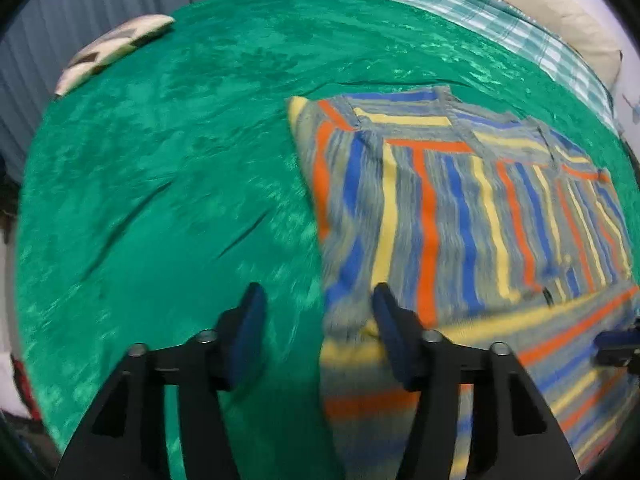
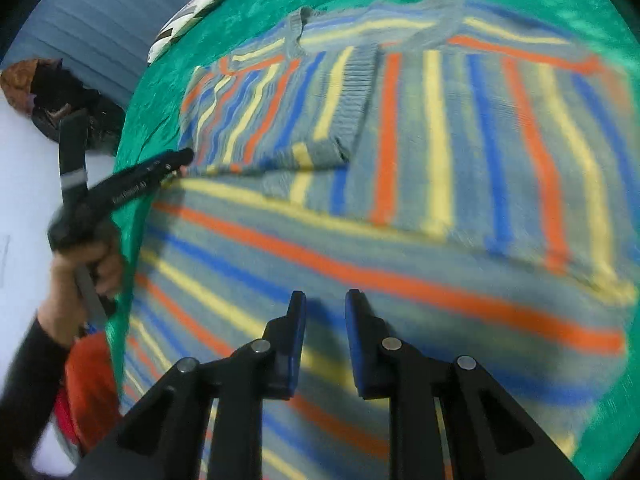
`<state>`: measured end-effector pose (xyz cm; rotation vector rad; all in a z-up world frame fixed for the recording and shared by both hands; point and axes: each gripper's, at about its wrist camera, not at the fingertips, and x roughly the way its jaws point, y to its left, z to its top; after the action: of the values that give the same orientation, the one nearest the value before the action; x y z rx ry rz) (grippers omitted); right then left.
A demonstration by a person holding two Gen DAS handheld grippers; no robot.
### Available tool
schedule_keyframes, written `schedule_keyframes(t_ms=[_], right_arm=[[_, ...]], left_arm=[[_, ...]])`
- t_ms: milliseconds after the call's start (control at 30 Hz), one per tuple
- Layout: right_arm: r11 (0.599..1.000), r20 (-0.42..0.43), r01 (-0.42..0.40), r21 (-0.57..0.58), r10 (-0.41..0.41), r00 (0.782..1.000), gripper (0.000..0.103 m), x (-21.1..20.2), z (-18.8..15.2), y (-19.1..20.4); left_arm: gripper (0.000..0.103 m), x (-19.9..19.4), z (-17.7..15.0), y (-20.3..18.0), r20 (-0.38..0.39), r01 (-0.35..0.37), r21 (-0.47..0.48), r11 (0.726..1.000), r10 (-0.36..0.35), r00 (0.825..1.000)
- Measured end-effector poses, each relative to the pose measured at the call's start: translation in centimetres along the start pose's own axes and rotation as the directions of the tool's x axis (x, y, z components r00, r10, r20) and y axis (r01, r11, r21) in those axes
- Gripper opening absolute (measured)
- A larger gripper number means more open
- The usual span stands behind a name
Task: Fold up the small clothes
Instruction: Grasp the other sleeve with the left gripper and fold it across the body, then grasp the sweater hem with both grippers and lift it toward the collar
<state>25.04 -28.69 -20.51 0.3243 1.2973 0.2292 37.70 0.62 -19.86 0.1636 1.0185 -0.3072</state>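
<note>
Left hand-held gripper (image 1: 318,312): jaws wide apart, nothing between them; it hangs just above the near left edge of the striped sweater (image 1: 460,208). One finger is over the bare green cover (image 1: 180,160), the other over the knit. Right hand-held gripper (image 2: 325,312): jaws parted by a narrower gap, also empty, poised over the sweater's lower body.

Position of the work: the sweater lies flat on the green cover, toward the right of it, collar end far from you. In the right wrist view one sleeve (image 2: 272,108) is already laid across the chest. My reading: the sleeve folds are partly done and the next step is bringing up the near hem.

To do that well: lower each gripper onto the hem near its own corner, and take both layers of knit in the pinch. Avoid catching the cover beneath. Lift both corners level and together, carry them toward the collar, and keep the folded sleeve trapped inside. Both frames are blurred, so check the hem line before closing.

Containers: none in view; nothing is held in anything.

Farther off: a patterned cushion (image 1: 112,48) lies at the cover's far left edge, well apart from the sweater. A checked cloth (image 1: 460,4) lies beyond the far edge.
</note>
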Motion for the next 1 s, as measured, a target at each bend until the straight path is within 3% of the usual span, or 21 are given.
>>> schedule_keyframes(t_ms=[100,200,333,367,400,467,633,767,867,1000], right_arm=[[0.997,0.047,0.048,-0.062,-0.046,0.998,0.034,-3.2,-3.5,0.8],[0.987,0.05,0.101,-0.121,-0.096,0.994,0.04,-5.2,-8.4,1.8],[0.974,0.002,0.19,-0.126,-0.192,0.981,0.041,-5.0,-16.9,2.8],[0.974,-0.008,0.2,-0.109,-0.202,0.979,0.042,-4.9,-18.6,3.1],[0.975,0.001,0.207,-0.081,-0.207,0.978,0.043,-5.0,-20.9,3.3],[0.976,0.048,0.217,-0.025,-0.215,0.975,0.048,-5.9,-24.4,3.9],[0.967,0.063,0.255,0.015,-0.256,0.965,0.05,-6.7,-27.1,5.4],[0.971,0.124,0.237,0.033,-0.239,0.963,0.05,-8.7,-28.1,5.0],[0.972,0.243,0.219,0.089,-0.235,0.941,0.05,-11.0,-28.1,4.5],[0.962,0.267,0.243,0.126,-0.269,0.926,0.052,-11.8,-28.0,3.4]], left_arm=[[0.067,-4.7,-3.3,-1.1,0.051,0.015,0.075,0.997,-0.019,0.998],[0.076,-8.3,-8.7,-3.6,0.044,0.056,0.173,0.983,-0.065,0.997],[0.079,-9.7,-18.9,-7.5,-0.131,0.141,0.24,0.961,-0.112,0.985],[0.079,-10.1,-21.3,-8.1,-0.145,0.119,0.253,0.96,-0.083,0.986],[0.08,-11.0,-23.0,-8.4,-0.111,0.082,0.26,0.962,-0.055,0.992],[0.08,-12.6,-25.1,-8.4,-0.114,0.071,0.241,0.968,-0.044,0.993],[0.081,-14.5,-25.9,-6.3,-0.147,0.105,0.123,0.987,-0.087,0.985],[0.082,-16.3,-24.7,-4.0,-0.052,0.068,0.024,0.997,-0.067,0.996],[0.092,-16.6,-23.8,-2.0,0.0,0.01,-0.047,0.999,-0.01,1.0],[0.092,-14.5,-23.6,0.1,-0.058,-0.013,-0.093,0.996,0.008,0.998]])
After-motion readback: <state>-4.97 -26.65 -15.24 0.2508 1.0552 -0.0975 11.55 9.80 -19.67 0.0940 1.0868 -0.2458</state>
